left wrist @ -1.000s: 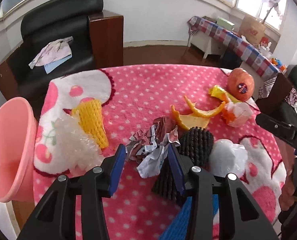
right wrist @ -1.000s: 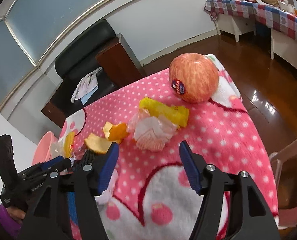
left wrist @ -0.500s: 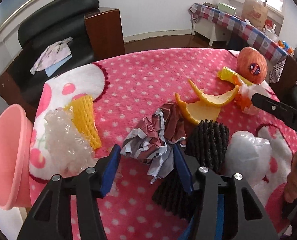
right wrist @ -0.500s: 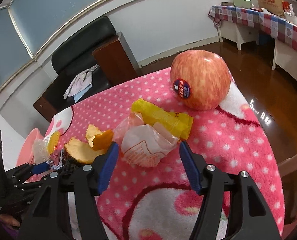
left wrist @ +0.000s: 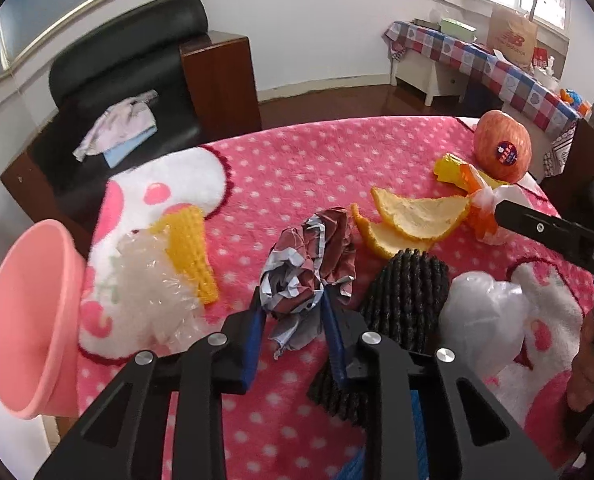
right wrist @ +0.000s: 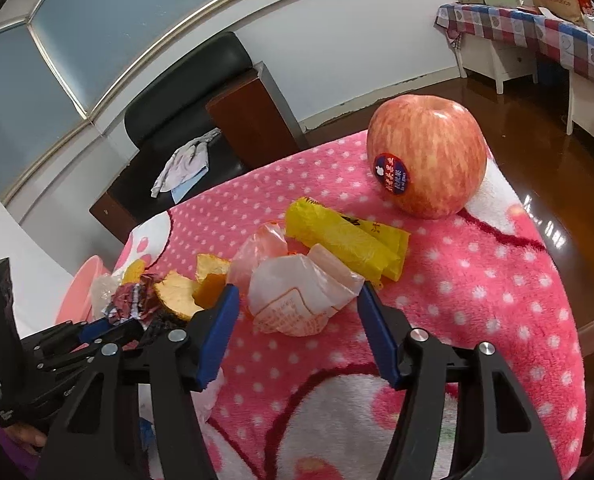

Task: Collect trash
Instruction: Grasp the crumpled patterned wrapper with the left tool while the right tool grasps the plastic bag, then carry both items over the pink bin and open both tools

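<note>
Crumpled paper [left wrist: 309, 264], red and grey, on the pink cloth [left wrist: 297, 168]: our left gripper [left wrist: 293, 312] is closing, pads pinching its near end. White wrapper [right wrist: 297, 296] lies between our right gripper's [right wrist: 297, 308] closing pads, untouched. Peel [left wrist: 409, 220] and apple [right wrist: 427, 160] beyond.

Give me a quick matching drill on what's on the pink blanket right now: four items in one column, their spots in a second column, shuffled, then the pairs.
Items:
1. crumpled paper
2. white wrapper
3. apple
4. pink bin

Places:
A. far end of the blanket, beyond the yellow bag
B. between the closing jaws of the left gripper
C. off the blanket's left edge
D. between the closing jaws of the right gripper, pads not yet pressing

Pairs: 1-B, 2-D, 3-A, 4-C
</note>
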Demonstrator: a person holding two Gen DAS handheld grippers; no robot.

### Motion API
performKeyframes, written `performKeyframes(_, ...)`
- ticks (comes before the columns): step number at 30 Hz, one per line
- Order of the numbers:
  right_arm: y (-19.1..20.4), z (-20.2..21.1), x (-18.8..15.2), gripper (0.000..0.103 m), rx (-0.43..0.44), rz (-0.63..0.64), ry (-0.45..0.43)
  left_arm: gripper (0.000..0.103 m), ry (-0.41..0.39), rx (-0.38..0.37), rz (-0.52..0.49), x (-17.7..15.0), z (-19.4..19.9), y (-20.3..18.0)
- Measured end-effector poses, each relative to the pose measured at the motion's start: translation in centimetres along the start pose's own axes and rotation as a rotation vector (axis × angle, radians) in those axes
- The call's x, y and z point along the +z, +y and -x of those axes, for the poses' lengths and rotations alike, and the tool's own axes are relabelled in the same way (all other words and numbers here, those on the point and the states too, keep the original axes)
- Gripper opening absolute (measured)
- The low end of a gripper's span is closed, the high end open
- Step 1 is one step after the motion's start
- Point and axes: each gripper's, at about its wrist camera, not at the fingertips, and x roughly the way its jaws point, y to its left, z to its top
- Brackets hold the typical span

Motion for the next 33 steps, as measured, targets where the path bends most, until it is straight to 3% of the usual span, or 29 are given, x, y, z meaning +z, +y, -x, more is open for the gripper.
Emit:
performKeyframes(11,0.3,-0.1,0.0,0.048,0.018,0.007,0.003,0.027,-0.041,-0.014,0.046,-0.7,2.2,-0.1)
performKeyframes(12,0.3,0.1,0.0,0.038,0.018,0.006,-0.002,0.027,-0.04,-0.016,0.051,-0.7,2.4,0.0)
performKeyframes(18,-0.1,0.7,0.1,0.03,0.032,-0.002,-0.018,0.027,-0.09,-0.017,0.063,-0.6,4.3,0.1)
performKeyframes(19,-0.4,0.7,0.1,0.019,0.039,-0.015,-0.014,0.027,-0.101,-0.02,0.067,-0.6,4.7,0.1)
performKeyframes(24,-1.1,1.7,0.1,0.018,0.044,-0.047,-0.029,0.027,-0.142,-0.039,0.065,-1.1,6.6,-0.1)
performKeyframes(33,0.2,9.6,0.5,0.018,0.002,-0.026,-0.13,0.027,-0.234,-0.053,0.07,-1.1,10.2,0.6)
